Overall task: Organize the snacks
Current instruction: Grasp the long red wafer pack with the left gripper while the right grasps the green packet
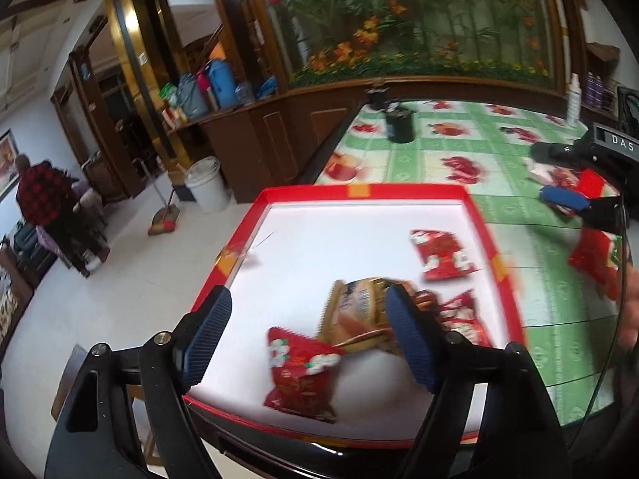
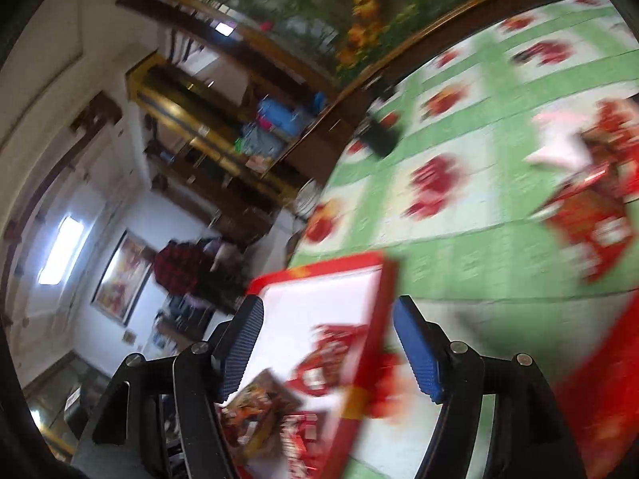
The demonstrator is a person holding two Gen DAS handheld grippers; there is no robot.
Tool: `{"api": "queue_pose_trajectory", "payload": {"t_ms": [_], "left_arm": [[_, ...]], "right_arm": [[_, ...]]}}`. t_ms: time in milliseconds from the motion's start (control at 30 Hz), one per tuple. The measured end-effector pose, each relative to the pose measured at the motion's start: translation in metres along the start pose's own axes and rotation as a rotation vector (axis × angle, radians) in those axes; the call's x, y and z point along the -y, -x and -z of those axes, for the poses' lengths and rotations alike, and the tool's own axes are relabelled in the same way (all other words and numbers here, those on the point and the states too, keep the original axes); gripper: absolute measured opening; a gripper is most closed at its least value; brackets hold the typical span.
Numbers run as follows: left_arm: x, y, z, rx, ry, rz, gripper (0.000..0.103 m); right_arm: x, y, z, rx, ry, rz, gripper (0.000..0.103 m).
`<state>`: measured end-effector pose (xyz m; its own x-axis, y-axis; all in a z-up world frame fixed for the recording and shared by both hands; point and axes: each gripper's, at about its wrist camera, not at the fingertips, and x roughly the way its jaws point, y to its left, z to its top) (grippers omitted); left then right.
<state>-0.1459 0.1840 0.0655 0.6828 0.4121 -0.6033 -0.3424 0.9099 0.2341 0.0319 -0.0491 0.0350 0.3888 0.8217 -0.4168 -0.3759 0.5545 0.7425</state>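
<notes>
A red-rimmed white box [image 1: 361, 191] sits at the table's left edge. Inside lie a gold snack packet [image 1: 355, 315] and three red snack packets: one near the front [image 1: 301, 375], one at the right [image 1: 441, 253], one partly hidden behind my right finger [image 1: 463, 313]. My left gripper [image 1: 307, 337] is open and empty, hovering over the box above the gold and front red packets. My right gripper [image 2: 329, 351] is open and empty, tilted, above the box's right rim [image 2: 373, 319]. Red packets [image 2: 587, 215] lie on the green tablecloth to the right, blurred.
A black cup [image 1: 399, 123] stands far back on the green and red patterned tablecloth [image 1: 507, 167]. A white spray bottle [image 1: 573, 99] stands at the back right. The right gripper [image 1: 575, 199] shows over loose packets. The table's left edge drops to the floor; a white bucket [image 1: 205, 185] stands there.
</notes>
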Motion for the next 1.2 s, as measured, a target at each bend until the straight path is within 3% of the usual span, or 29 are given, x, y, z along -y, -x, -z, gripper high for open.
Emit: {"api": "queue_pose_trajectory", "payload": {"t_ms": [300, 433, 567, 867, 967, 1200], "left_arm": [[0.069, 0.017, -0.016, 0.023, -0.127, 0.171, 0.083], [0.107, 0.023, -0.020, 0.011, -0.200, 0.252, 0.083], [0.142, 0.028, -0.023, 0.005, -0.272, 0.311, 0.083], [0.169, 0.018, -0.013, -0.066, -0.305, 0.339, 0.083], [0.173, 0.017, -0.013, -0.077, -0.298, 0.352, 0.083], [0.194, 0.015, -0.023, -0.074, -0.356, 0.396, 0.083]], "right_arm": [[0.105, 0.137, -0.032, 0.233, -0.174, 0.154, 0.072], [0.131, 0.175, -0.032, 0.243, -0.167, 0.238, 0.072], [0.141, 0.194, -0.023, 0.181, -0.128, 0.276, 0.072], [0.094, 0.131, 0.007, -0.130, 0.203, 0.348, 0.073], [0.088, 0.118, 0.018, -0.153, 0.278, 0.448, 0.074], [0.084, 0.109, 0.026, -0.146, 0.390, 0.531, 0.075]]}}
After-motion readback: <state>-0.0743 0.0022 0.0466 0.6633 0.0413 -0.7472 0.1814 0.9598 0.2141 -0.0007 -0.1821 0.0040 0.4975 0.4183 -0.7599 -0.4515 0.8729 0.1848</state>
